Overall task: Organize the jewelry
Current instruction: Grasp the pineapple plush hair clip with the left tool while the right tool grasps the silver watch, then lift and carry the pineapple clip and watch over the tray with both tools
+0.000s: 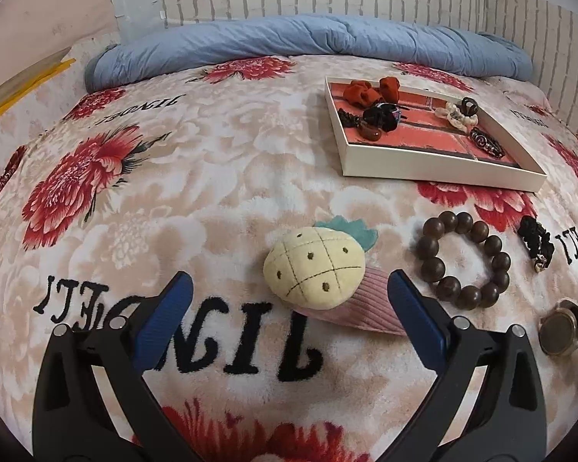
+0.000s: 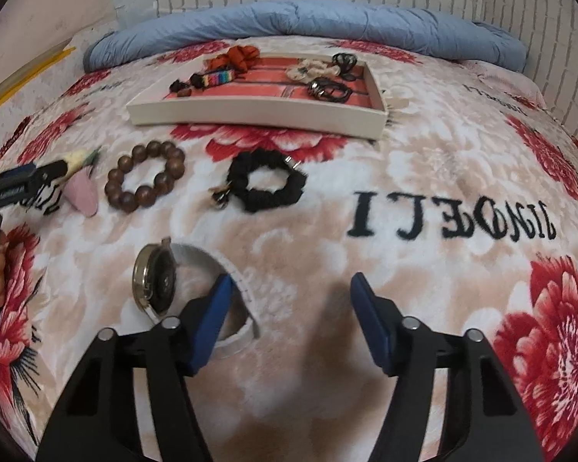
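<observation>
Left gripper [image 1: 289, 300] spread wide, nothing pinched, w/ the cream plush pineapple hair clip on pink ribbed fabric [image 1: 315, 265] just ahead between the tips. Right gripper [image 2: 289, 300] also apart, empty; round metal-cased watch w/ pale strap [image 2: 156, 283] beside its left finger. Judgement: drop straight over the clip, pinch the plush body, then lift to the shallow white tray w/ red floor [image 1: 435, 161].

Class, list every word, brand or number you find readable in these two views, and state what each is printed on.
"JINGELI": black letters woven upside down into the floral plush blanket, repeated across it.
Small white print on the other gripper's dark side, right wrist view: too blurred.
Nothing else is readable.
</observation>
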### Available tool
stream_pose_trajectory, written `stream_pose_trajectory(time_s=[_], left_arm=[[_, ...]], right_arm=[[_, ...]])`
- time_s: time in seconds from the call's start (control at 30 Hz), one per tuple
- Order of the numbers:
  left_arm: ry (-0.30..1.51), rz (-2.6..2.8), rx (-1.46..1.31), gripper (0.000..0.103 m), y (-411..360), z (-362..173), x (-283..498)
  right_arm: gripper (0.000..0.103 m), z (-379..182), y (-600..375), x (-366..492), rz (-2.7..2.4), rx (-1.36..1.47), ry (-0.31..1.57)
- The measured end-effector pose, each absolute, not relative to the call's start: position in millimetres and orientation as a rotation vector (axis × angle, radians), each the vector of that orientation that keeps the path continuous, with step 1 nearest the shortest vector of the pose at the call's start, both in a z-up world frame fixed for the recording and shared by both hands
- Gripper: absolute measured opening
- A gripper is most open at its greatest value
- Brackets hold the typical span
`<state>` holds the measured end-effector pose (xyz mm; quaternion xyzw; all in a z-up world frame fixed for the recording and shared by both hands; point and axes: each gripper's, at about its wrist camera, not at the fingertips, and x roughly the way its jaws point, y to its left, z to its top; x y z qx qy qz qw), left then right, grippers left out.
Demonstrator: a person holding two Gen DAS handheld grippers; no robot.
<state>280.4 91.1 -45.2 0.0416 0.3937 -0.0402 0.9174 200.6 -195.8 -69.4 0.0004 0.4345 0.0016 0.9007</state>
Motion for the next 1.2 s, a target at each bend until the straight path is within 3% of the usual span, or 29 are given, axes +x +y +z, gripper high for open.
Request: stream_pose_trajectory(time_s=[0.1,0.23,0.37,0.5,0.7,1.2], left_arm=[[0.817,-0.083,0.093,0.096,89,-49,284],[0.846,-0.101,0.081,0.079,90,-56,293],[0.844,-0.119,0.059,0.074,91,-57,299],[0.84,-0.156,0.073,0.054,85,-58,300],[0.822,-0.146,0.099,0.051,81,-56,296],[0.715,-0.142,0.063,0.05,80,-10,282]], right_arm=[[0.054,-71,-191,198,-0.005,-0.023,0.887],[0.045,-72,-191,199,0.008,-0.016,0.889],[0.035,-72,-189,199,0.021,-0.012,0.885],[0.02,-71,-186,200,0.051,-0.004,0.886],[0.012,-67,-183,199,0.078,0.008,0.881],[0.011,-26,-199,214,0.113,0.055,0.783]])
